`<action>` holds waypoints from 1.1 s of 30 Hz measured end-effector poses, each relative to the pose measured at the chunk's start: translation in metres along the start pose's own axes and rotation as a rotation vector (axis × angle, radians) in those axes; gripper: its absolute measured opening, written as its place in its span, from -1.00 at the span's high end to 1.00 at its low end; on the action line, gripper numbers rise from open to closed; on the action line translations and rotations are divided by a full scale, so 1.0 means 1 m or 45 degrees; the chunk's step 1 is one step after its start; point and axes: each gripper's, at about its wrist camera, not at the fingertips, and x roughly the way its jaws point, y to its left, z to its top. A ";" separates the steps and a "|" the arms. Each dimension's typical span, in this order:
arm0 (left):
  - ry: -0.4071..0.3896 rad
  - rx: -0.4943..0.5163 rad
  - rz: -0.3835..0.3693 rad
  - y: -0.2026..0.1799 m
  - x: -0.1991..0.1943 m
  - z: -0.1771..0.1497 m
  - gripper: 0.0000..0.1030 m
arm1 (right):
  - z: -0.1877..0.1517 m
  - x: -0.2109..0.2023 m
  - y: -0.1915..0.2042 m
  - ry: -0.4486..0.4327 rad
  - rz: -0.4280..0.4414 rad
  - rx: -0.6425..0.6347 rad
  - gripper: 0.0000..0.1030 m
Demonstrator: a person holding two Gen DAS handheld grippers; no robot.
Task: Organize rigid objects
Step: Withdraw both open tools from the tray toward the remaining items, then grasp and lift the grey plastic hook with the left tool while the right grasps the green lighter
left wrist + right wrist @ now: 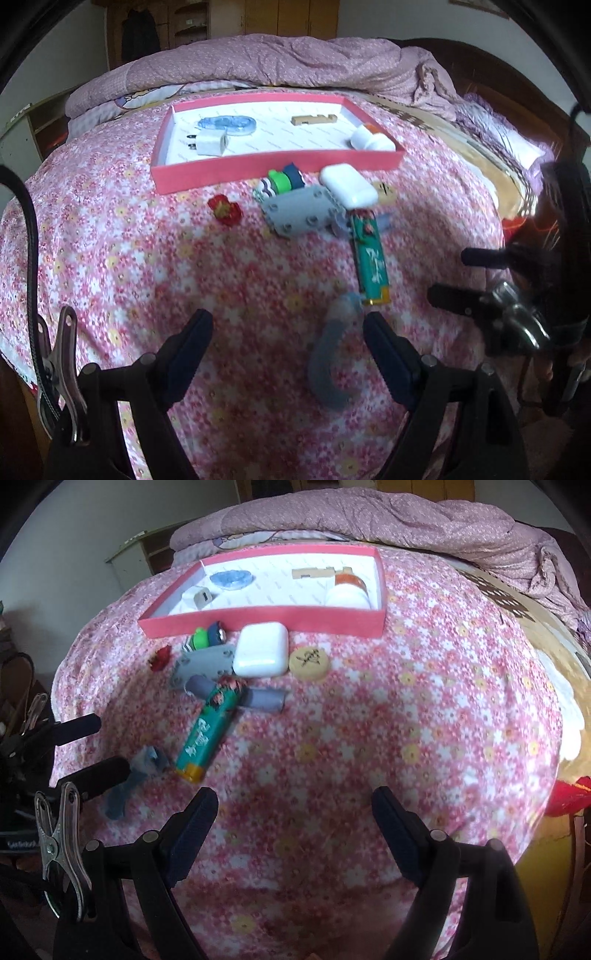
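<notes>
A pink tray [273,168] with a white floor lies on the flowered bedspread and holds a white plug [210,144], a blue clear piece, a wooden piece and a white bottle [369,140]. In front of it are a white case [347,184], a grey studded block [299,214], a green lighter [371,258] and a round wooden disc [308,662]. My left gripper [288,325] is open, with a curved grey piece [328,365] lying between its fingers, untouched. My right gripper [295,801] is open over bare bedspread, right of the lighter [208,733].
A small red item [223,210], green and blue cylinders [284,181] and a grey tube [266,699] lie among the loose things. A rumpled purple quilt [295,59] is heaped behind the tray. The bed drops off at the right edge, by a red object [569,797].
</notes>
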 end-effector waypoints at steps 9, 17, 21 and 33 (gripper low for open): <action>0.032 0.066 0.047 -0.020 0.010 -0.011 -0.34 | -0.012 0.002 0.000 -0.039 0.004 0.061 -0.70; 0.038 0.137 0.078 -0.034 0.017 -0.015 0.47 | -0.013 0.004 -0.002 -0.068 0.084 0.077 -0.98; 0.038 0.121 0.057 -0.029 0.014 -0.009 0.72 | -0.013 0.005 0.000 -0.084 0.082 0.070 -1.00; -0.009 -0.198 0.064 0.030 0.015 -0.008 0.71 | 0.024 0.007 0.017 -0.037 0.170 0.159 -0.39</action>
